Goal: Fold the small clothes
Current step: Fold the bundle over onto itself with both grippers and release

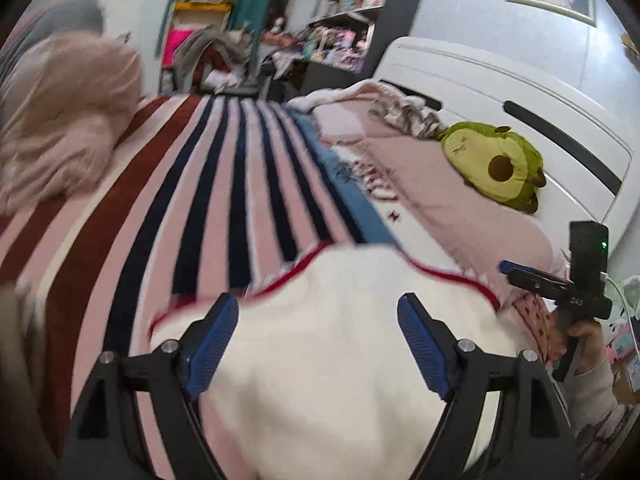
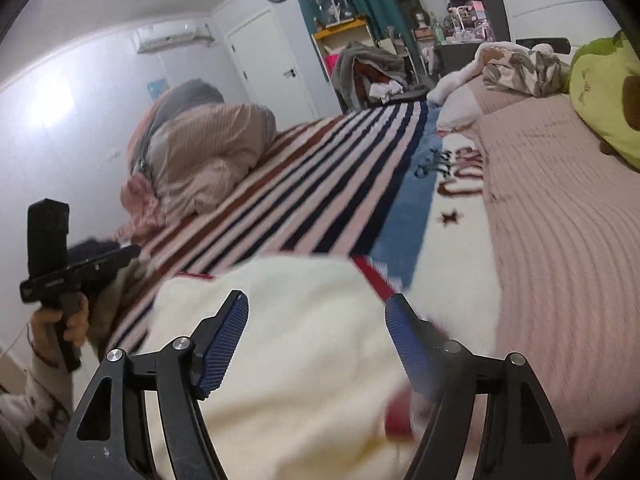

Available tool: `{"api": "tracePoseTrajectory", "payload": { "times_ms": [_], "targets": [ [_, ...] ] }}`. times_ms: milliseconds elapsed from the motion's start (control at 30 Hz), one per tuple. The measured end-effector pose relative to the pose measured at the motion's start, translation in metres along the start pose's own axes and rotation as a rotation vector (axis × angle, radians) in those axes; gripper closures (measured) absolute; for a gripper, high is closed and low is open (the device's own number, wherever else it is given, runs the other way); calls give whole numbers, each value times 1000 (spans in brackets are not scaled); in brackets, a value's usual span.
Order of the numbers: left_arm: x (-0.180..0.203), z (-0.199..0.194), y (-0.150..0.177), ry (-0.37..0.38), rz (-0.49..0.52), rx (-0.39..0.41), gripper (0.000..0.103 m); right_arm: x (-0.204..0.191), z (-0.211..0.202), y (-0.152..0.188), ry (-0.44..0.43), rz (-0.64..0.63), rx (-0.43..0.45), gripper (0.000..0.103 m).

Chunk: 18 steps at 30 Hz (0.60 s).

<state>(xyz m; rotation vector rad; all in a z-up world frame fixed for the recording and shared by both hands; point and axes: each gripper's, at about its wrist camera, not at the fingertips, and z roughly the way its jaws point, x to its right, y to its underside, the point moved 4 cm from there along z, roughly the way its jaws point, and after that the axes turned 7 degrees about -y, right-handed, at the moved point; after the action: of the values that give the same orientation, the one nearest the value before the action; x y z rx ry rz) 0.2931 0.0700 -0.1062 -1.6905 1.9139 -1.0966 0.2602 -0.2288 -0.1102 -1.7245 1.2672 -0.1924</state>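
Both spread: left gripper (image 1: 318, 316) and right gripper (image 2: 316, 314), over soft cream red-trimmed fleece garment (image 1: 328, 344); risks pinching striped blanket (image 1: 224, 184) underneath.

Both wrist views low and close over the white garment (image 1: 328, 360) (image 2: 280, 340), facing along the striped blanket (image 1: 224, 184) (image 2: 320, 184) toward far shelves; avocado plush (image 1: 496, 164) (image 2: 608, 92) shared, each opposite gripper at frame edge.
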Motion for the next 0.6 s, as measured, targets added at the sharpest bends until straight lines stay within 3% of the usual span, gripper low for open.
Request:
{"api": "tracePoseTrajectory", "payload": {
  "times_ms": [100, 233, 433, 467, 500, 567, 600],
  "targets": [
    [-12, -7, 37, 24, -59, -65, 23, 1, -9, 26, 15, 36, -52, 35],
    [-18, -8, 89, 118, -157, -160, 22, 7, -25, 65, 41, 126, -77, 31],
    [-11, 3, 130, 189, -244, -226, 24, 6, -20, 109, -39, 251, -129, 32],
    [-10, 2, 132, 203, -253, -220, 36, 5, -18, 113, -46, 257, -135, 38],
    [-7, 1, 133, 227, -261, -216, 58, 3, -16, 117, -54, 262, -140, 45],
    [-1, -2, 134, 264, -265, -216, 78, 0, -14, 122, -43, 252, -146, 83],
    [1, -6, 135, 243, -247, -206, 86, -1, -15, 122, -24, 234, -138, 87]
  ]
}}
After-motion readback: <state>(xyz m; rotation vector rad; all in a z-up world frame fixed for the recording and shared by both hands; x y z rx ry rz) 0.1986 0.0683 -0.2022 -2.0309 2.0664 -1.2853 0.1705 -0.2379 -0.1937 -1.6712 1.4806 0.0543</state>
